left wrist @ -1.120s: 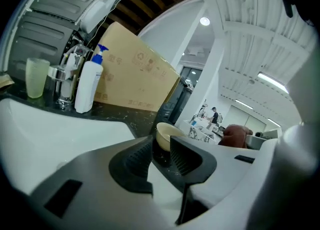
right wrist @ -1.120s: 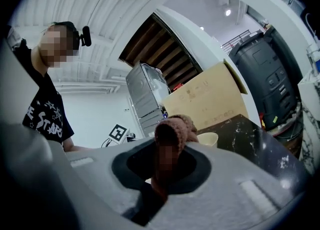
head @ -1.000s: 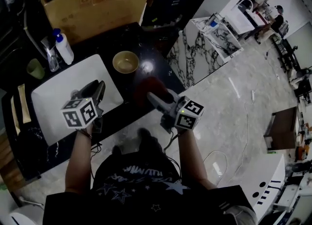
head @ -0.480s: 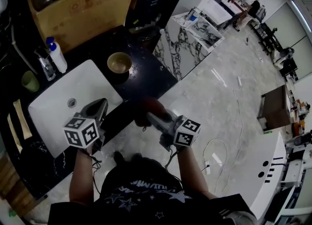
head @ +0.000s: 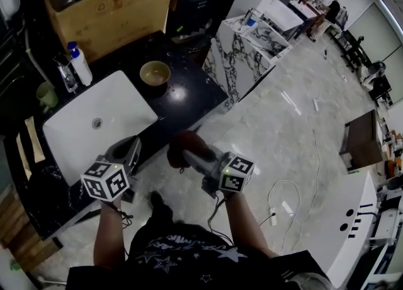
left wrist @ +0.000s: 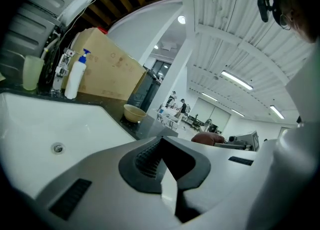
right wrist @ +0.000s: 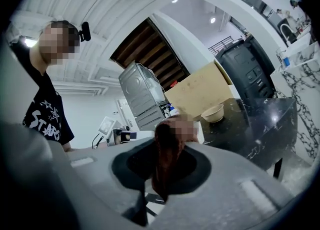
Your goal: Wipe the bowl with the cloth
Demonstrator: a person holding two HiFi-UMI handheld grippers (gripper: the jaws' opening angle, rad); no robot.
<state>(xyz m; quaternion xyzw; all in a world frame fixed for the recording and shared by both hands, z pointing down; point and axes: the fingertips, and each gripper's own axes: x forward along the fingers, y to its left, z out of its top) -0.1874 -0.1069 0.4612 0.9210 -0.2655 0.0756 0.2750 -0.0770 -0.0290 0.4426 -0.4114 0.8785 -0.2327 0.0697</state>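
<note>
A tan bowl stands empty on the black counter, just right of the sink. My right gripper is shut on a bunched dark red cloth, held off the counter's front edge over the floor. In the right gripper view the cloth fills the jaws and the bowl sits far ahead. My left gripper hovers at the counter's front edge below the sink, jaws shut with nothing between them. From the left gripper view the bowl lies beyond the basin.
A white sink basin takes up the counter's left part. Behind it stand a spray bottle and a green cup. A cardboard box is at the back. A marble-topped unit stands to the right.
Both grippers have drawn back toward my body, away from the sink and bowl. The left one has left the basin and now hangs at the counter's edge; the cloth stays in the right.
</note>
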